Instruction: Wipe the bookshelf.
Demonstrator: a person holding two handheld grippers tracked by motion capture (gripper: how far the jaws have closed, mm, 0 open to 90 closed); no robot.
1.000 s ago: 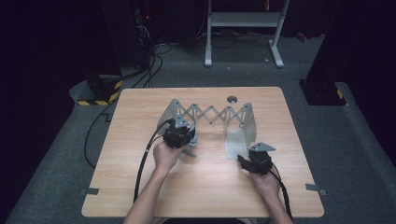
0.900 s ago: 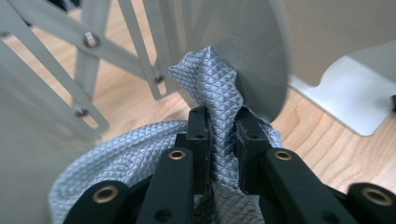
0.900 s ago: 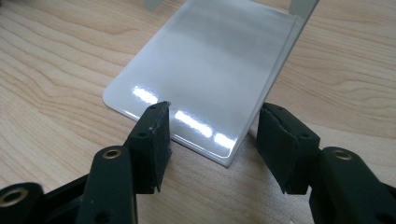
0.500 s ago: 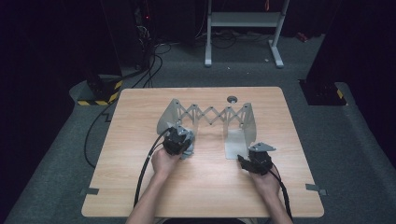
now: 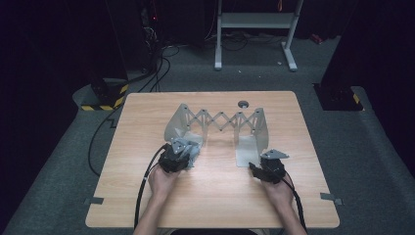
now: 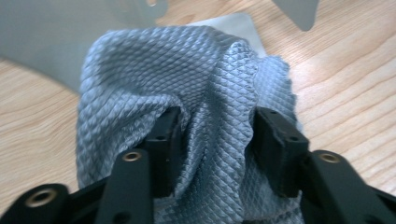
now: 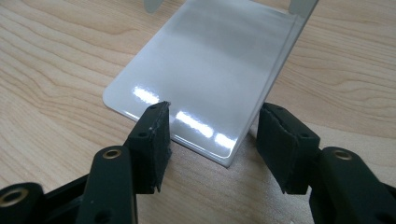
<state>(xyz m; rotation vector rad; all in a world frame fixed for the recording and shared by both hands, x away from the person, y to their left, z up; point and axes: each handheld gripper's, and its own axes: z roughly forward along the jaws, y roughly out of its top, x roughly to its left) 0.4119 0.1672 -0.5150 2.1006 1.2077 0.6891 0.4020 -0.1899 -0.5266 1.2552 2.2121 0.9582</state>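
1. Cloth (image 6: 187, 93), blue-grey with a small diamond weave, lies bunched on the wooden surface (image 5: 215, 196) at the foot of the rack's left end plate.
2. In the left gripper view, a raised fold of the cloth stands between the two black jaws of the left hand-held gripper (image 6: 215, 135). These jaws have just been opening; they stand spread, with the cloth between them and brushing the inner faces, no longer pinched.
3. Seen from the high view, the left hand-held gripper (image 5: 177, 157) sits low over the surface, right at the left plate, with its cable trailing back along the person's forearm.
4. The rack (image 5: 220, 120) is a grey folding frame: two upright end plates joined by a zigzag lattice, standing at the middle of the surface.
5. The right hand-held gripper (image 7: 212, 140) has its jaws spread, holding nothing. They straddle the near corner of the rack's flat, glossy right base plate (image 7: 210, 70) without pressing on it.
6. A small dark round knob (image 5: 242, 104) lies on the surface just behind the rack.
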